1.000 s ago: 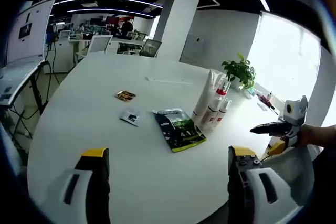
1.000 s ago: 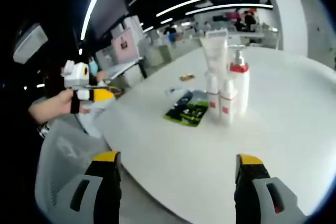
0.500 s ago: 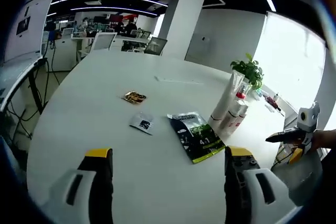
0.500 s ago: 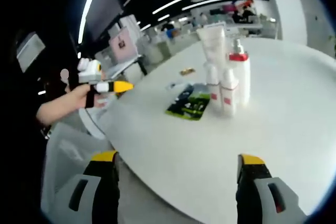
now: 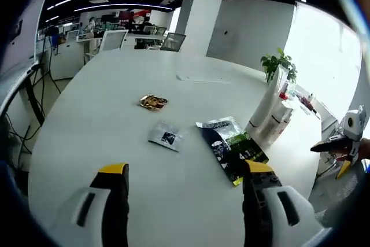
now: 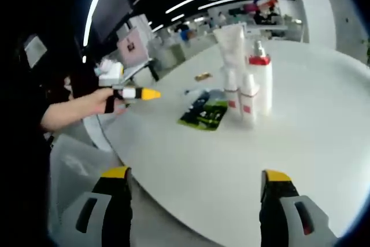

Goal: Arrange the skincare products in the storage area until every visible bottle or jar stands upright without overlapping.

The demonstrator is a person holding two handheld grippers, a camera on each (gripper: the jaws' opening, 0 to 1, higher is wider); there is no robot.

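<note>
Across the white bench [image 5: 87, 120], from left to right, lie a small gold packet [image 5: 153, 102], a grey sachet [image 5: 166, 137] and a dark green pouch [image 5: 234, 148]. Beyond them a cluster of skincare bottles [image 5: 272, 117] stands upright and tightly packed. The left tongs [image 5: 184, 179] hang released and empty above the near edge. The right tongs [image 6: 195, 184] are likewise spread wide, holding nothing. The bottles look light, stiff and smooth, probably easy to topple, so grip them low on the body.

Ahead of my left gripper [image 5: 184, 201] the white table [image 5: 87, 125] lay bare and passable. Farther on, a small sachet [image 5: 166, 137], a green pouch [image 5: 234, 150] and upright bottles [image 5: 272, 117] stood in my way.
</note>
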